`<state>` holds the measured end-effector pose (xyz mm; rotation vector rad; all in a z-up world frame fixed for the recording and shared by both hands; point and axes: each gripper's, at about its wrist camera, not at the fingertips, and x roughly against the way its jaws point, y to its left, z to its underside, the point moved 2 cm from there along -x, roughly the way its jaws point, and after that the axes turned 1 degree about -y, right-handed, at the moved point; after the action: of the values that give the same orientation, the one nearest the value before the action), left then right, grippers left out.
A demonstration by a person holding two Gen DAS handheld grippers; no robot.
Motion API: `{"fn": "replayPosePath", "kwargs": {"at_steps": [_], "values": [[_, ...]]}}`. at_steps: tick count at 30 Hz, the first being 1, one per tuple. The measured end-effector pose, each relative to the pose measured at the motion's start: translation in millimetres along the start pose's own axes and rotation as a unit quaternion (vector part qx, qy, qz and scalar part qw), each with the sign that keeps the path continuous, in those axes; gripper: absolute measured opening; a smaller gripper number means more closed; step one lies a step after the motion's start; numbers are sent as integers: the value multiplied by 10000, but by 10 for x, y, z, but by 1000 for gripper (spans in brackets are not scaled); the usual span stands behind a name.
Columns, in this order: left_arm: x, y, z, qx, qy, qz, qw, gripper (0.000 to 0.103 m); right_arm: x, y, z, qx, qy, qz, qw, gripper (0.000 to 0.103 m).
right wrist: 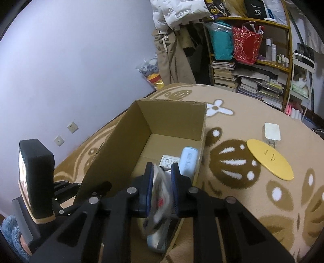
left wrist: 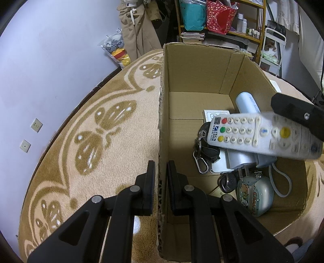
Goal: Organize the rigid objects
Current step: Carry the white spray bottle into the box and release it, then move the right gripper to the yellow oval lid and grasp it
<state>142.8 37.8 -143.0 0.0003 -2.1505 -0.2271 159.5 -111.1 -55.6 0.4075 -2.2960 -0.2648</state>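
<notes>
right wrist view, right gripper (right wrist: 161,180) pinching remote (right wrist: 160,194) edgewise, above cardboard box (right wrist: 121,149)

"JSCN" on remote (left wrist: 261,135); "40" on box (right wrist: 257,9)

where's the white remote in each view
Left wrist: the white remote is at right, over the box's clutter, in the right gripper.
Right wrist: bottom centre, blurred, between the fingers.
Shared landmark: the cardboard box.
</notes>
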Motion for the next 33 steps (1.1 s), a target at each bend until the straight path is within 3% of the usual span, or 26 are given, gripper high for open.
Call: {"fn": "replayPosePath", "kwargs": {"at_steps": [3,5,6,7,9,13,21,33], "values": [[5,7,2,8,0,11,10000,12,73,-4,-60,-39,-177,-25,9998,20],[6,5,10,3,-8,21,10000,12,118,1,-114,-3,-275,28,9996,33],[1,-8,10,-10,-3,10,10000,12,140,-20,-144,-7,-335,100,9994,51],[-7,-11,11,-10,0,13,10000,12,166,-56,-173,-41,-423,145,9990,62],[-1,-7,10,-12,-1,-9,10000,12,187,-139,-218,-139,-494,216,9984,65],[4,-11,-4,20,-13,19,10000,12,156,-403,-321,-310,-449,461,9974,82],[3,-12,-2,25,-17,15,10000,12,-38,-1099,-400,-570,-111,1098,9923,84],[38,29,-5,113,-21,76,9999,12,-410,-1697,-263,-656,426,1427,9867,84]]}}
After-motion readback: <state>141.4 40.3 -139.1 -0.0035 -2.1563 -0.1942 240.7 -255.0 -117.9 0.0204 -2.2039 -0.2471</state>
